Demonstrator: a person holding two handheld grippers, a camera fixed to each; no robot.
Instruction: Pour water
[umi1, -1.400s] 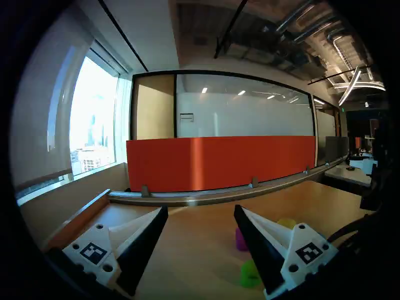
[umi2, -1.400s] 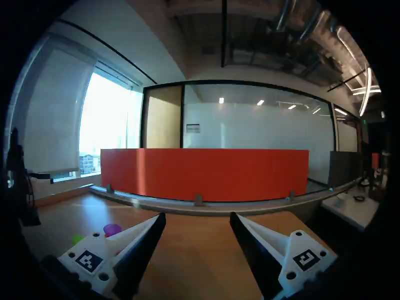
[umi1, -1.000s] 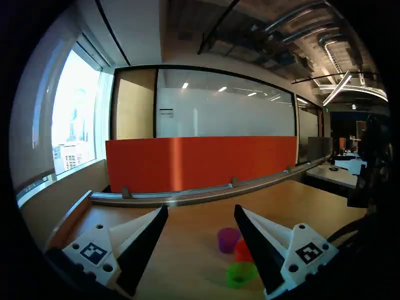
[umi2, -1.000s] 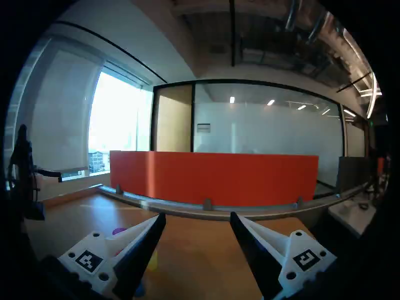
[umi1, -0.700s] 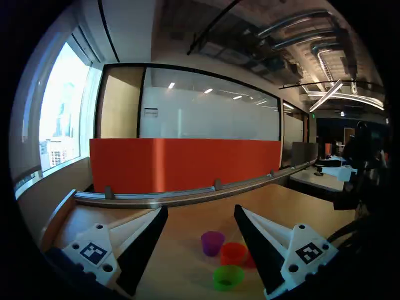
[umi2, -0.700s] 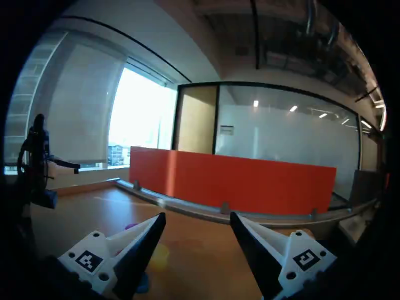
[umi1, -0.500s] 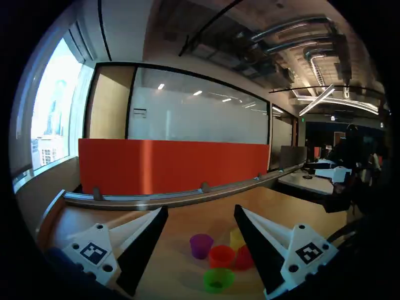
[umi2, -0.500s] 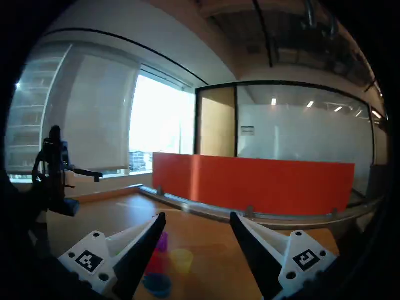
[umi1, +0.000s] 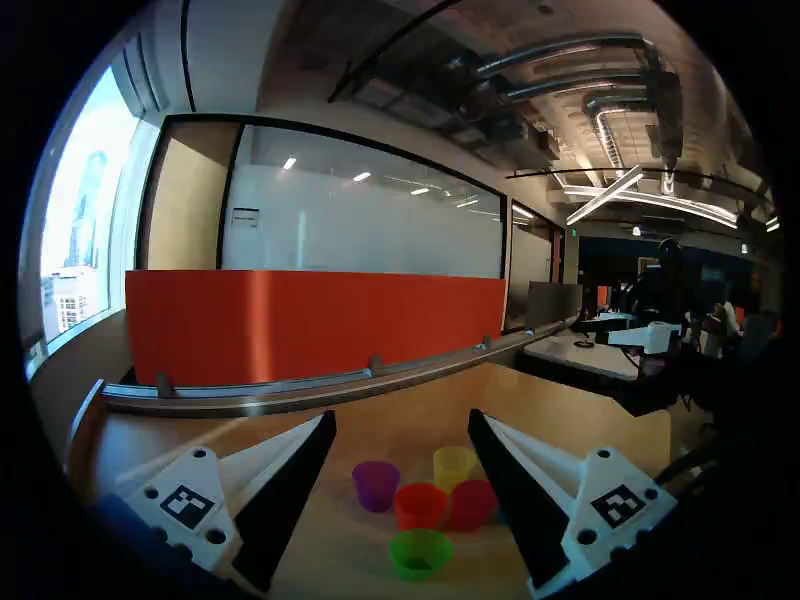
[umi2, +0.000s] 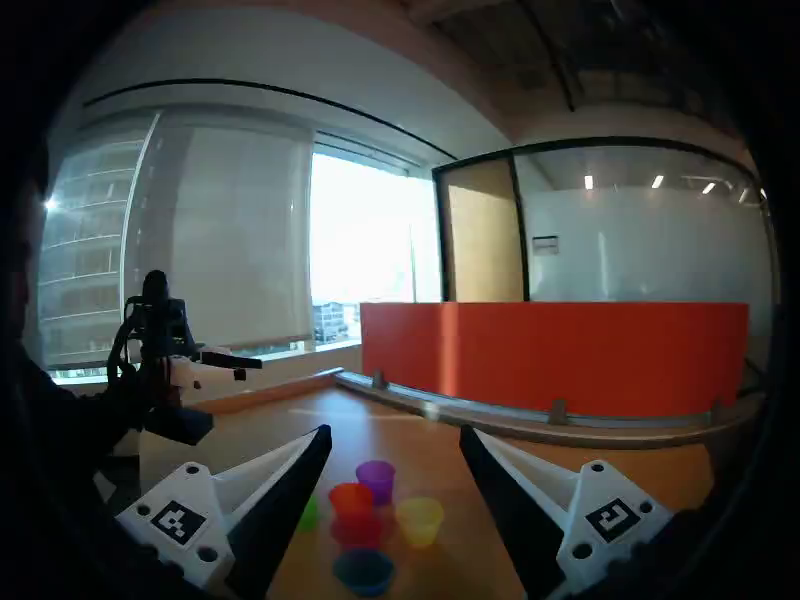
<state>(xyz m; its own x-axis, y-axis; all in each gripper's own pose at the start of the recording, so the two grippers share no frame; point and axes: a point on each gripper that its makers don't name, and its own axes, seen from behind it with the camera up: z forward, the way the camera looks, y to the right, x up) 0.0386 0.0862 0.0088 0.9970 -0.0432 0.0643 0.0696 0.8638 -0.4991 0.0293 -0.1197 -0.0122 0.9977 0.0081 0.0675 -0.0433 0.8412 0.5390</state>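
Worktop (umi1: 585, 405) of pale wood carries everything, with an orange partition (umi1: 310, 320) along its far edge. Both grippers — left gripper (umi1: 398, 415) and right gripper (umi2: 393, 430) — hang above it, fingers spread wide, nothing between them. Small plastic cups (umi1: 420, 505) cluster well in from that edge, some touching. No cup is lifted yet, so pouring looks wholly ahead; whether any holds water cannot be told.
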